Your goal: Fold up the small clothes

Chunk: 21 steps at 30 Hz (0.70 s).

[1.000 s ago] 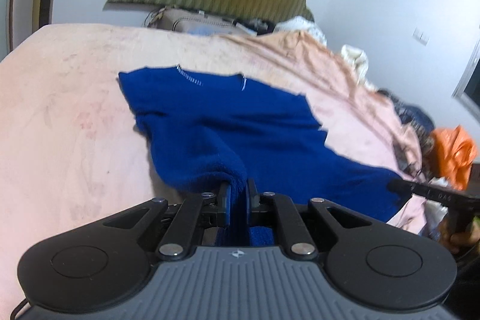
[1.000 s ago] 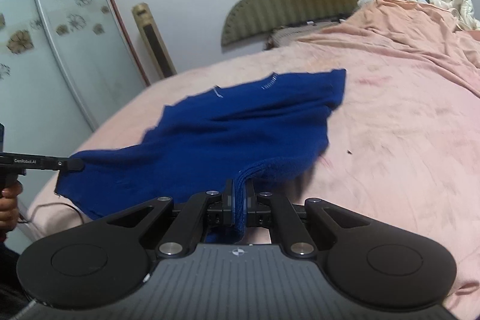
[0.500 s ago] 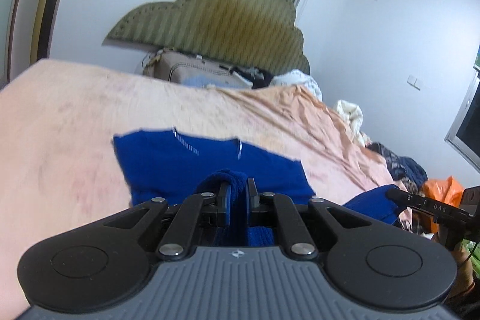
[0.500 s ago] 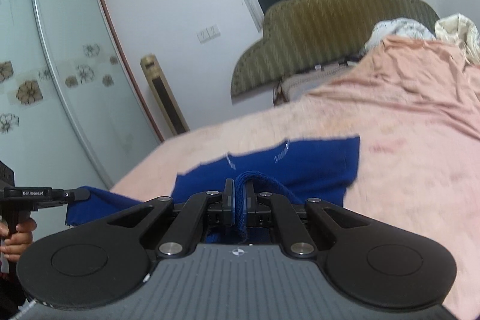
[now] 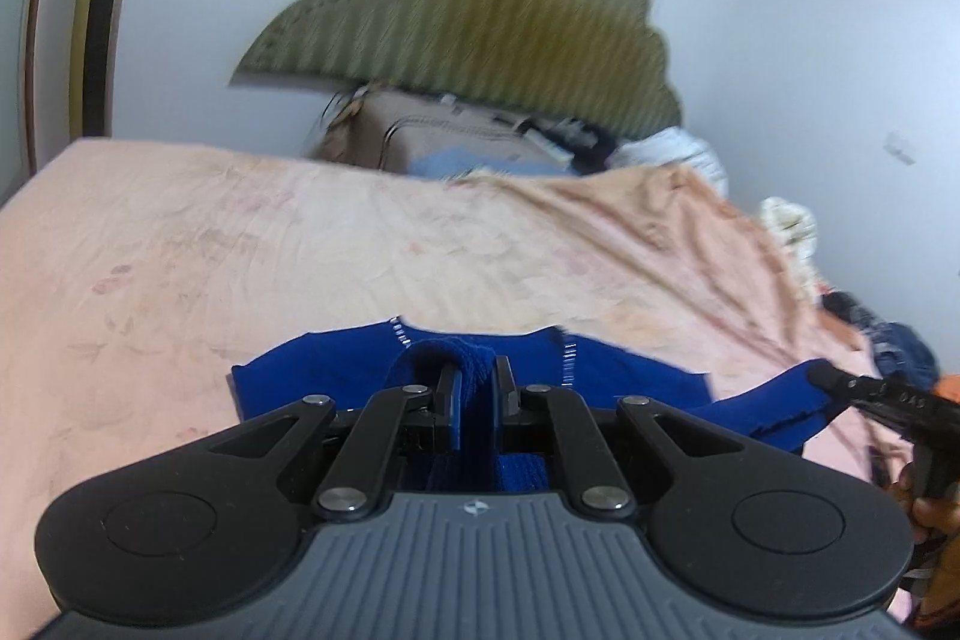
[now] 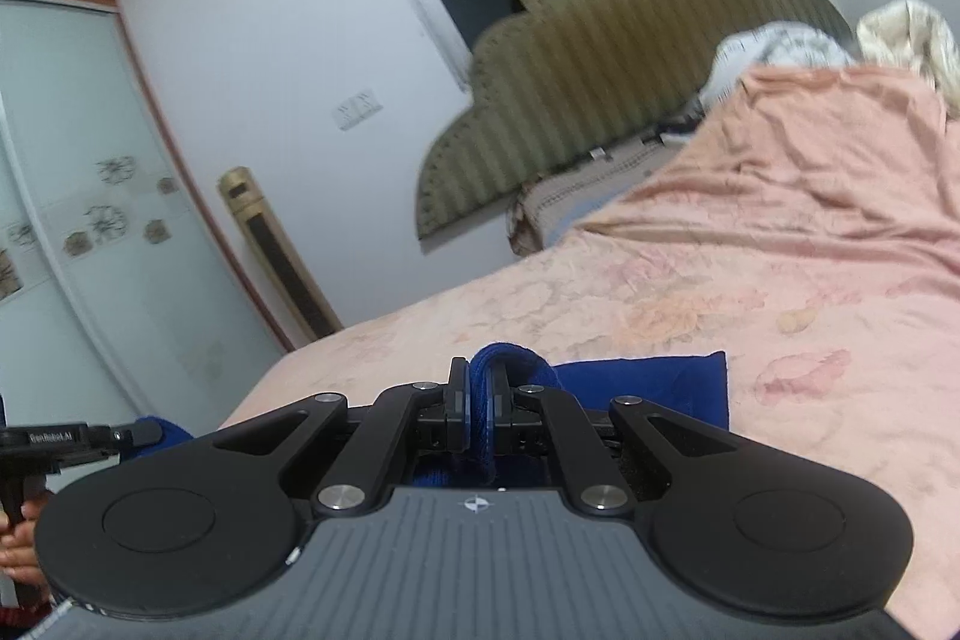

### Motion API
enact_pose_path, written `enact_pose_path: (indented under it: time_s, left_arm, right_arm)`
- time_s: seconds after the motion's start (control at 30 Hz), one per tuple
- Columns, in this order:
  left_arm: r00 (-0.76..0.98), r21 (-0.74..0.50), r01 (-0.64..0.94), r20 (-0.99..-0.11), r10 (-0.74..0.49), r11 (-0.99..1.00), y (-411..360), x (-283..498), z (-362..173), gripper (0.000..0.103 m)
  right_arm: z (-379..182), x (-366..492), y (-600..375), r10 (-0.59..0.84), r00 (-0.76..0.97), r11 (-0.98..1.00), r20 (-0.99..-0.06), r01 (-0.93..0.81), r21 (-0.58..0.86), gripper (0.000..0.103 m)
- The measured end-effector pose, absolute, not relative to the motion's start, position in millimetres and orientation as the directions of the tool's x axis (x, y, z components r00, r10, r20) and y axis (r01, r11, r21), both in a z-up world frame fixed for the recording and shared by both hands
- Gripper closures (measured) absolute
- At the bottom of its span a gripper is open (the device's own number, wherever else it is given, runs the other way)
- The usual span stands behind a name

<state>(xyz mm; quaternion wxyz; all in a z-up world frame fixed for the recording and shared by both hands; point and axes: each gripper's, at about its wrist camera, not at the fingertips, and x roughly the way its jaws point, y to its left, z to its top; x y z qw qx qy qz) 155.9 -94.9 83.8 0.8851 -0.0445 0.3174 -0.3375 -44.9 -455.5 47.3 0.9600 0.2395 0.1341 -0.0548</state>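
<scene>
While frames blur, blue garment (image 5: 474, 370) apparently pinched between both grippers' fingers (image 5: 447, 388), bed (image 5: 240, 244) beneath.

Colours and patterns, both wrist views

Royal-blue knit garment (image 5: 336, 376), white stitch marks near its far edge; same blue in the right view (image 6: 648, 382). Peach-pink bed sheet (image 5: 240, 244) with a faint floral print, reddish blotches. Olive-green scalloped headboard (image 5: 480, 16), vertical stripes, stud-dotted rim. Matte black left gripper (image 5: 474, 391) and matte black right gripper (image 6: 474, 397) on grey ribbed bodies. Gold tower unit (image 6: 282, 268) with a dark centre strip. Frosted wardrobe door (image 6: 90, 232) with brown flower motifs, reddish-brown frame. White walls. Orange cloth (image 5: 948, 385) at the right edge. Cream crumpled fabric (image 6: 906, 28) beyond the sheet.
</scene>
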Motion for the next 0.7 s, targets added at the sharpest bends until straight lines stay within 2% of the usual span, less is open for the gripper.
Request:
enact_pose_path:
  time_s: [0.33,0.47,0.5,0.53,0.57,0.63,0.7]
  left_arm:
    - [0.530,-0.235,0.473,-0.694,-0.487,0.849,-149,254,5,0.092]
    - [0.492,-0.260,0.427,-0.737,-0.464,0.866,-149,277,-17,0.088]
    - [0.490,-0.265,0.416,-0.740,-0.460,0.870,-147,280,-20,0.083]
    - [0.494,-0.268,0.402,-0.742,-0.454,0.875,-144,282,-20,0.074]
    - [0.503,-0.269,0.388,-0.740,-0.447,0.881,-141,283,-20,0.069]
    - [0.549,-0.252,0.359,-0.722,-0.421,0.899,-131,281,-15,0.036]
    - [0.597,-0.239,0.335,-0.694,-0.402,0.911,-118,276,-8,0.026]
  right_arm:
    - [-11,75,-506,-0.059,0.888,0.841,-0.455,0.290,0.457,0.096]
    - [-39,117,-517,-0.062,0.840,0.839,-0.539,0.336,0.428,0.096]
    - [-42,123,-518,-0.061,0.832,0.839,-0.551,0.342,0.423,0.094]
    - [-46,129,-519,-0.065,0.824,0.837,-0.563,0.352,0.419,0.086]
    - [-48,133,-522,-0.070,0.818,0.830,-0.571,0.365,0.421,0.085]
    - [-50,136,-529,-0.069,0.823,0.810,-0.564,0.376,0.449,0.072]
    - [-46,132,-533,-0.105,0.828,0.797,-0.550,0.401,0.452,0.056]
